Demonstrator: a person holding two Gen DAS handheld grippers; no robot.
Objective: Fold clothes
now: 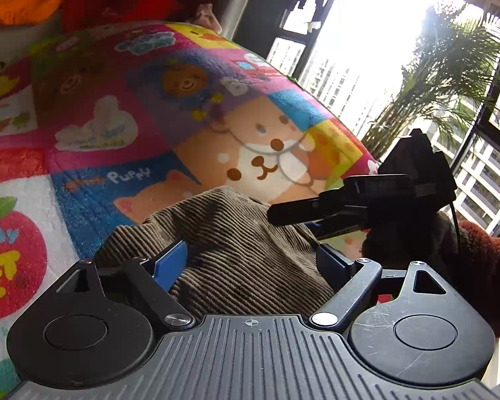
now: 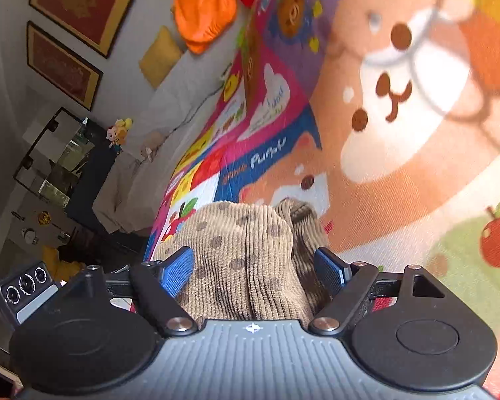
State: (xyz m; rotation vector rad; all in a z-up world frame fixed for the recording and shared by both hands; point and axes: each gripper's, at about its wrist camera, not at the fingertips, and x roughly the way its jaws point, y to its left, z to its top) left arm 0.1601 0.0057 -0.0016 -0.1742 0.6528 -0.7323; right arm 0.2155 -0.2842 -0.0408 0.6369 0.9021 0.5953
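Corduroy garment [image 2: 246,260], tan and spotted, sits bunched between both spread grippers, left gripper [image 1: 253,260] and right gripper [image 2: 253,266], neither pinching yet. Looks soft and floppy; grab an edge. Beyond, cartoon blanket [image 1: 170,106].

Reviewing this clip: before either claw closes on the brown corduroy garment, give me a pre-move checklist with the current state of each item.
1. Left claw open: ok, blue pads apart.
2. Right claw open: ok.
3. Corduroy garment between the left claw's pads: ok, though pads not pressing.
4. Garment between the right claw's pads: ok, a bunched fold sits there.
5. Garment flat on the cartoon blanket: not ok, humped and bunched.
6. Claws clear of each other: cannot tell; the right claw shows close by in the left wrist view.
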